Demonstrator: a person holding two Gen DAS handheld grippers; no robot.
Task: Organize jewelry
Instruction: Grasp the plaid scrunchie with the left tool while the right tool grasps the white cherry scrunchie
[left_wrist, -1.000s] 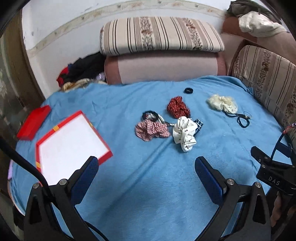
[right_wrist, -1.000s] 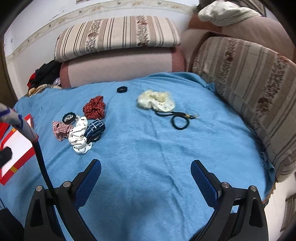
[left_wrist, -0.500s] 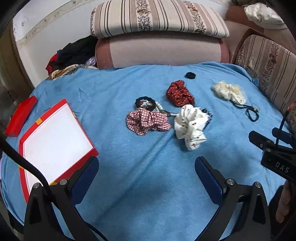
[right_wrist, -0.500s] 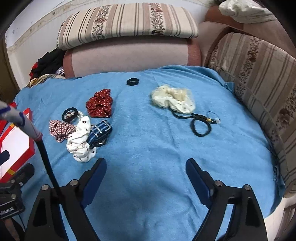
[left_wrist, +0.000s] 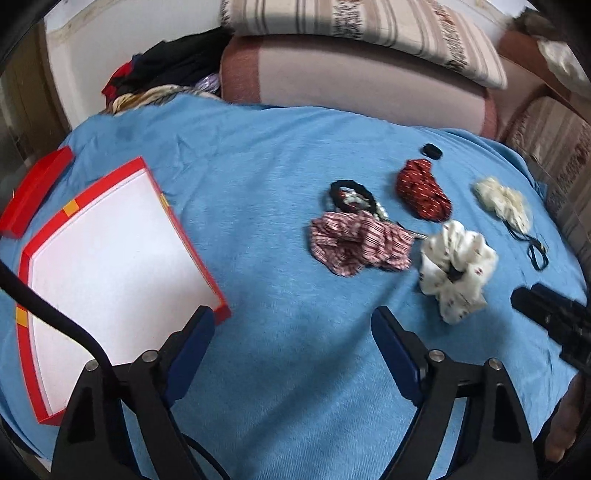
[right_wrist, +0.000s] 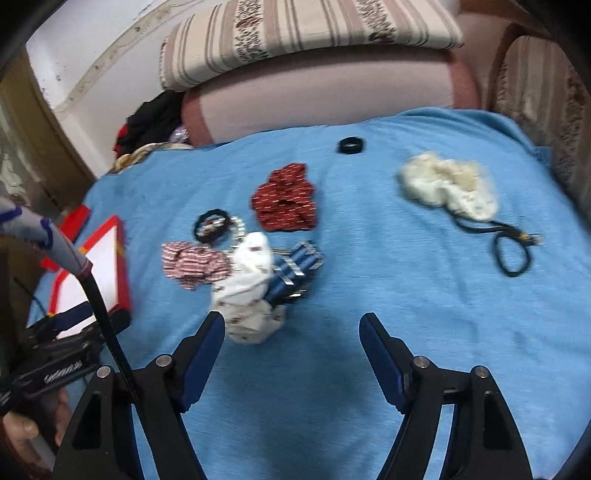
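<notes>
Scrunchies and hair ties, the things to be organised, are scattered on a blue blanket (left_wrist: 258, 192) ahead of both tools, with nothing yet held. The right tool (right_wrist: 291, 332) is seen with its jaws wide but closing, only bare blanket between them; its left finger tip (right_wrist: 212, 325) lies just beside the white scrunchie (right_wrist: 247, 291), which is found slightly left of the tool's centre line and up the frame. Against that scrunchie a blue striped piece (right_wrist: 295, 266) is pressed, and a pink checked scrunchie (right_wrist: 192, 260) is spread on its other side, so the cluster is crowded. The left tool (left_wrist: 291, 328) is likewise wide, closing and empty; from it the pink checked scrunchie (left_wrist: 358, 240) lies ahead and a little right, and the white scrunchie (left_wrist: 456, 266) farther right, near the other tool's black body. The right tool is judged the nearer to the white scrunchie, the left to the pink one. Farther out a dark red scrunchie (right_wrist: 286, 199), a black beaded tie (right_wrist: 214, 225), a small black ring (right_wrist: 351, 145), a cream scrunchie (right_wrist: 447, 184) and a black cord (right_wrist: 511, 251) are set well apart. The red tray (left_wrist: 27, 258) with its white floor lies at the left tool's left, its corner close to that tool's left finger, so anything picked would probably be carried leftward.
</notes>
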